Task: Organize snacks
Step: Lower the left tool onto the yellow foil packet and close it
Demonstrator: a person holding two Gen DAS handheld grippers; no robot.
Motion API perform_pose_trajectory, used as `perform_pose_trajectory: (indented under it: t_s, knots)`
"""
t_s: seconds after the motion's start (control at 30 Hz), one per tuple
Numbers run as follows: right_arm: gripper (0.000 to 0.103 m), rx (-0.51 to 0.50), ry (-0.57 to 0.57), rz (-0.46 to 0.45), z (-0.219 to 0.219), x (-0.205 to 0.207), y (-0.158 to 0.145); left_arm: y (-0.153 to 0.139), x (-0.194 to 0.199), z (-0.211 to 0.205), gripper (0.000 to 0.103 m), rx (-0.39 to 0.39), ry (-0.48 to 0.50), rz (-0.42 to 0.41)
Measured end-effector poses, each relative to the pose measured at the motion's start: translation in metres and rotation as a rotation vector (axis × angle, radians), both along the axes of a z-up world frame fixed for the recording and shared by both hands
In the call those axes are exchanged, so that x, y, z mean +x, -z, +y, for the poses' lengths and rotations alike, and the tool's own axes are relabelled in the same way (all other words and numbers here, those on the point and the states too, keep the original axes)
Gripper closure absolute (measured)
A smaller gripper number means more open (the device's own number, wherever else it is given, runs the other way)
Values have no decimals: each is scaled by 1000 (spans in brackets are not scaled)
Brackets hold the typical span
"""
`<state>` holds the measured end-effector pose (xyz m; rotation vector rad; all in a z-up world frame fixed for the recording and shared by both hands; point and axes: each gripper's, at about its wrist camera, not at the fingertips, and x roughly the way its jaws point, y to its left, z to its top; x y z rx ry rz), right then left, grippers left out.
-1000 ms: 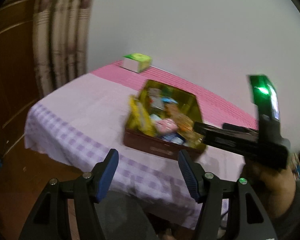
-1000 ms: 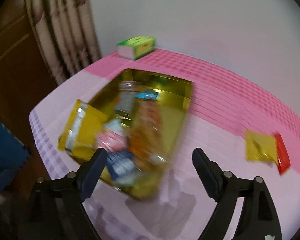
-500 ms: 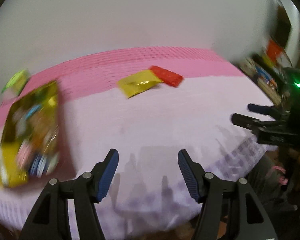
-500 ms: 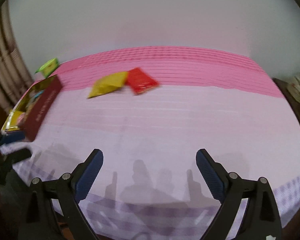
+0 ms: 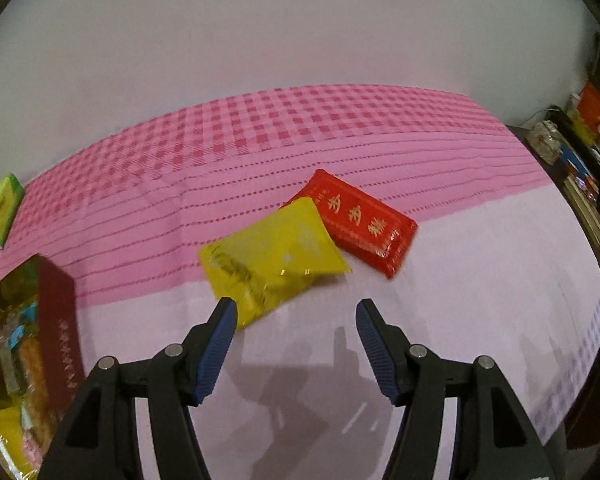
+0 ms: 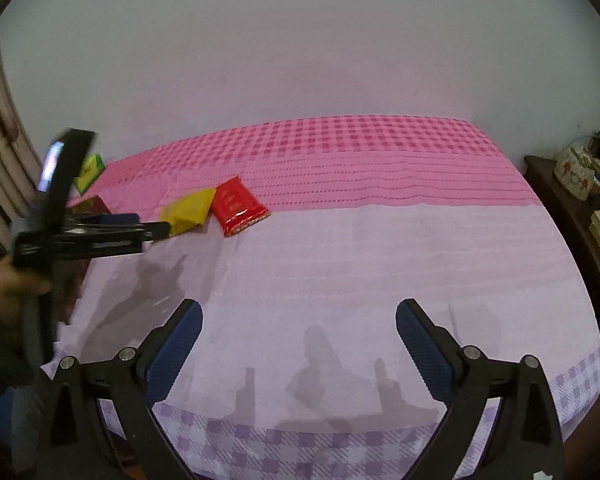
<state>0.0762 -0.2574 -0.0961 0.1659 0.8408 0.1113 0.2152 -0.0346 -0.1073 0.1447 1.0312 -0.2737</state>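
1. Pink-and-lilac checked cloth covers the desk point(image 6: 340, 264), which stands against a plain pale wall.
2. Left gripper point(image 5: 296, 312): its blue fingers point(image 5: 220, 332) are spread with nothing between them, one tip just at the near corner of the yellow packet point(image 5: 272, 256).
3. Right gripper point(image 6: 298, 320): its fingers have just been opening and stand wide over bare cloth, gripping nothing.
4. Outward, the yellow packet overlaps the red packet point(image 5: 360, 224); the snack box point(image 5: 28, 340), already part-filled, sits well apart at the left edge.
5. Risk, as I judge it: closing on the slippery yellow film at a corner could let it slide out, or drag the red packet along, since the two overlap.
6. Against a second ago, both cameras have swung off the box onto the loose packets, which now loom much closer to the left gripper.
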Motion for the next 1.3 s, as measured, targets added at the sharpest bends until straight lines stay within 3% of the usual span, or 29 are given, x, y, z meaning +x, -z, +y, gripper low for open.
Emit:
perform_pose_trajectory:
  t_s: [0.17,0.27,0.43,0.57,0.67,0.73,0.83,0.97,1.07,1.2,1.3]
  knots:
    - [5,13,30,2,-15,3,-2,18,22,-10,40,84,-48,19]
    - [5,31,31,4,-21,4,-2,23,31,-10,40,61,-84,33]
    - [5,66,8,11,-22,3,-2,33,42,-19,40,101,-127,29]
    - [5,68,-13,0,-20,2,-4,35,52,-23,32,114,-147,13]
    - [5,69,-4,12,-23,3,0,35,64,-27,30,160,-85,41]
    - [5,84,2,17,-26,3,1,33,73,-32,30,219,6,72]
    - [5,91,11,14,-29,3,1,27,80,-32,30,287,97,62]
    - [5,91,-5,3,-25,5,-2,29,97,-36,29,265,114,60]
    - [5,73,-20,5,-20,2,-1,36,116,-42,22,261,155,55]
    - [5,67,-21,1,-19,-1,-3,40,129,-26,19,151,81,67]
    - [5,56,-16,-6,-18,-1,-6,41,125,-17,26,72,48,47]
